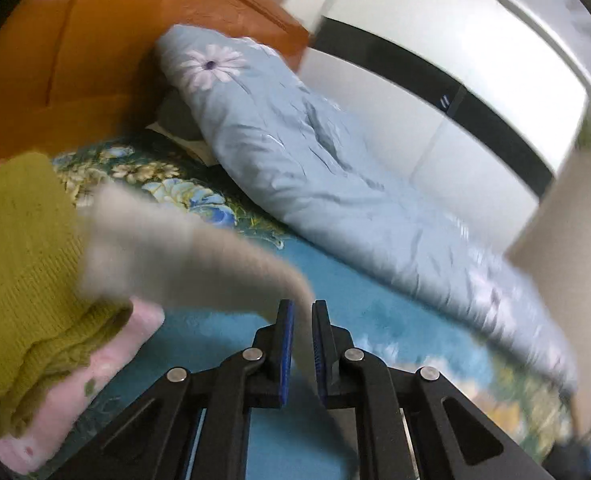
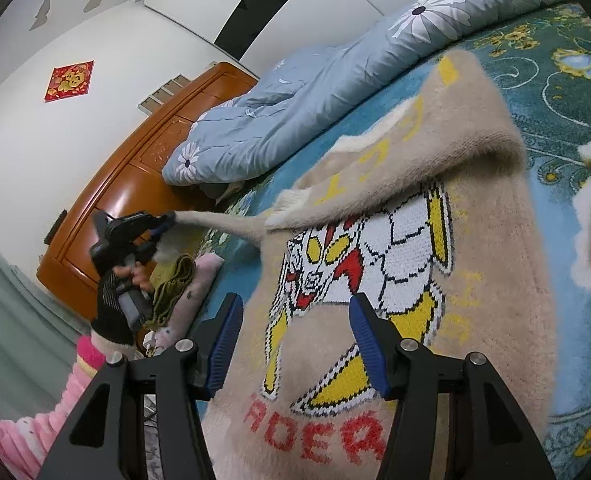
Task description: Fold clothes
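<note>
Left wrist view: left gripper [image 1: 302, 312] at lower centre, fingers [image 1: 285, 344] closed on a sleeve [image 1: 183, 252] of the beige sweater [image 1: 567, 216], blurred, stretching toward the left of the frame. Olive knit garment [image 1: 19, 280] stacked on pink folded garment [image 1: 95, 376] at lower left, both on the bed [image 1: 223, 340] with its teal floral cover. Blue quilt [image 1: 295, 160] with a daisy print across the middle; wooden headboard [image 1: 95, 40] at upper left.

Right wrist view: right gripper [image 2: 297, 344] at lower centre, fingers [image 2: 369, 344] spread wide, gripping nothing, above the beige sweater [image 2: 495, 280] lying on the bed [image 2: 555, 80], cartoon figure [image 2: 359, 256] facing up, upper part folded over. Left gripper [image 2: 163, 228] at centre left, pulling the sleeve [image 2: 223, 222] taut.
</note>
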The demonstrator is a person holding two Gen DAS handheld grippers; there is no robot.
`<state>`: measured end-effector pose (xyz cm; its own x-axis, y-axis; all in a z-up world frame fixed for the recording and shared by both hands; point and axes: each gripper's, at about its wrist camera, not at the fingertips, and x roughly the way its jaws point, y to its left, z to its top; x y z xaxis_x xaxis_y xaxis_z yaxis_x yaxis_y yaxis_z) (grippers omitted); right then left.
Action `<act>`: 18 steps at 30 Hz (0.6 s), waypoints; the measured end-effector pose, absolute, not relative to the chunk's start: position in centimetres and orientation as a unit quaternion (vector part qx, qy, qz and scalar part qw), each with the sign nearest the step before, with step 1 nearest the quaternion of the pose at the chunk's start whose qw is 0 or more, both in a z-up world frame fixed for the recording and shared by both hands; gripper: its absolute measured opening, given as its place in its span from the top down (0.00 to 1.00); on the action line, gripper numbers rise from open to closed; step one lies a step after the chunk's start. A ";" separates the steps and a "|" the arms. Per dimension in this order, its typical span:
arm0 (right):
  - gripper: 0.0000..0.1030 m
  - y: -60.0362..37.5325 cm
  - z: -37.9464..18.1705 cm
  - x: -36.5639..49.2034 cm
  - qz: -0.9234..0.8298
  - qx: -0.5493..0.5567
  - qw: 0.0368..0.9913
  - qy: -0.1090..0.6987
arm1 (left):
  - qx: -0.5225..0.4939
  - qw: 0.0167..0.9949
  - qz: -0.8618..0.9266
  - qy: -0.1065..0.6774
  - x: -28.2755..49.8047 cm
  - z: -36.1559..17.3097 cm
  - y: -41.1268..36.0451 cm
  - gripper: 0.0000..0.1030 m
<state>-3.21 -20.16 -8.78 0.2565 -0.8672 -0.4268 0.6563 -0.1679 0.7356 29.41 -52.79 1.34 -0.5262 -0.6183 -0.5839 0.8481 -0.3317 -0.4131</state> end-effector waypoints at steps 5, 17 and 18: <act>0.45 -20.2 -8.9 -3.1 -0.597 0.480 0.634 -0.109 | 0.212 0.492 -0.721 0.439 32.0 -5.8 -54.0 0.90; 0.45 -20.5 -9.1 -2.7 -0.596 0.483 0.634 -0.096 | 0.181 0.493 -0.741 0.420 30.6 -0.9 -57.8 0.31; 0.45 -20.5 -9.2 -2.7 -0.596 0.483 0.634 -0.095 | 0.191 0.493 -0.735 0.425 30.2 -0.9 -58.5 0.31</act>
<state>-2.72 -20.50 -9.19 0.2702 -0.8485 -0.4551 0.6641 -0.1780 0.7261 30.15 -58.46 -0.95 -0.4414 -0.5616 -0.6999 0.8868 -0.1535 -0.4360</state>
